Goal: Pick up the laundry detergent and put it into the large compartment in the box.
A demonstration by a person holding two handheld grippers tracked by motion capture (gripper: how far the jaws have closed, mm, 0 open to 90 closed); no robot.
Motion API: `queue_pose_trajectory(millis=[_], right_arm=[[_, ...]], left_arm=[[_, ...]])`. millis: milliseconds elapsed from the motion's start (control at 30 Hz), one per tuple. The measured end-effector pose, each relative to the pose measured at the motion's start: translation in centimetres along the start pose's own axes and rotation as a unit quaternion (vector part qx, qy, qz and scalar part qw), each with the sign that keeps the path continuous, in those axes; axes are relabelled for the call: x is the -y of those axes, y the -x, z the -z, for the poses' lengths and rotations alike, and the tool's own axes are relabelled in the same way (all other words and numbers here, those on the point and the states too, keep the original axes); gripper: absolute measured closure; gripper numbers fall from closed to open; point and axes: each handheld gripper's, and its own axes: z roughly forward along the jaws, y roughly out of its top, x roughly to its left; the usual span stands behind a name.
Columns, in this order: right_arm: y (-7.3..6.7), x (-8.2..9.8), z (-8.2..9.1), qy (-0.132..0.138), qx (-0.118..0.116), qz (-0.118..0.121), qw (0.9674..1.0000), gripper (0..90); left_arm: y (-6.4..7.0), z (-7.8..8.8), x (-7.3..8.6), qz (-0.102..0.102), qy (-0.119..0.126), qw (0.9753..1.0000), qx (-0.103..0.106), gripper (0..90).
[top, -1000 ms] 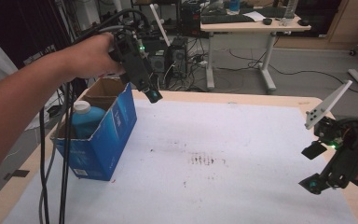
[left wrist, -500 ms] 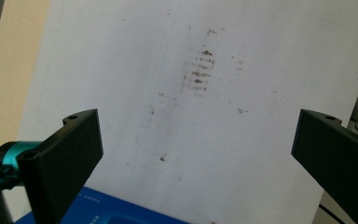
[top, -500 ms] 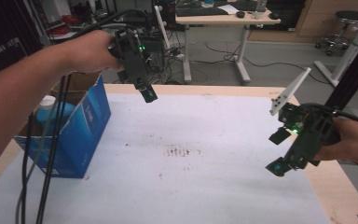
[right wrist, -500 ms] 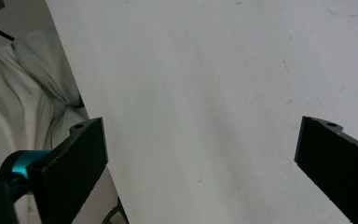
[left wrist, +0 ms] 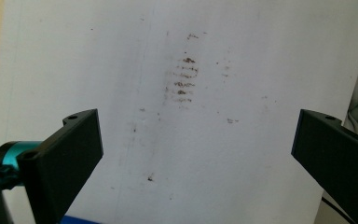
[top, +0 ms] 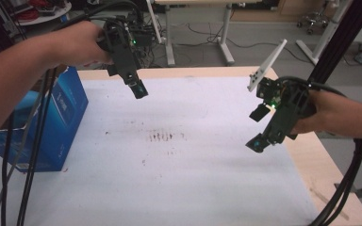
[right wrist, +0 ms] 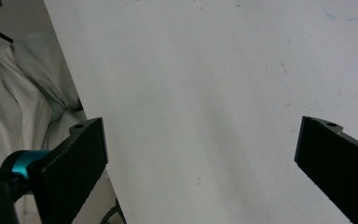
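Left gripper [top: 139, 88] upper left, right gripper [top: 259, 128] at right, both w/ jaws wide apart, holding nothing, hovering over white mat [top: 193, 179], prob. poised pre-task; blue box [top: 52, 122] untouched at left.

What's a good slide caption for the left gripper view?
Left gripper, jaws wide open, above the white table cover with brown smudges.

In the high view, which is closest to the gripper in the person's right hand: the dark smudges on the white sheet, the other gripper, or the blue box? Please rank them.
From the right gripper, going by the high view:
1. Dark smudges, mid-sheet, to its left.
2. Left gripper, held up over the far left part of the sheet.
3. Blue box, at the table's left edge, farthest.
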Motion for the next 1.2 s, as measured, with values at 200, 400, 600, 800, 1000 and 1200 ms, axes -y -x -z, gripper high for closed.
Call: queue_pose_trajectory(millis=[200,400,600,800,1000,1200], right_arm=[[0.0,-0.2,-0.2,-0.001,-0.001,0.004,1.0,1.5],[-0.1,-0.2,-0.3,-0.003,-0.001,0.002,1.0,1.5],[0.0,-0.3,-0.4,-0.005,-0.004,0.006,1.0,1.5],[0.1,-0.3,-0.5,-0.005,-0.004,0.005,1.0,1.5],[0.2,-0.2,-0.6,-0.005,-0.005,0.004,1.0,1.5],[0.2,-0.2,-0.6,-0.005,-0.003,0.002,1.0,1.5]], left_arm=[[0.2,-1.2,-0.1,-0.005,-0.005,0.9999,0.008,1.9],[0.1,-1.9,0.1,-0.005,-0.012,0.9999,0.011,1.9],[0.0,-2.0,0.1,-0.004,-0.011,0.9999,0.01,1.9],[-0.1,-2.1,0.2,-0.002,-0.013,0.9999,0.009,1.9],[-0.1,-2.2,0.1,-0.001,-0.01,0.9998,0.015,1.9],[-0.3,-2.1,0.3,-0.002,-0.011,0.9997,0.021,1.9]])
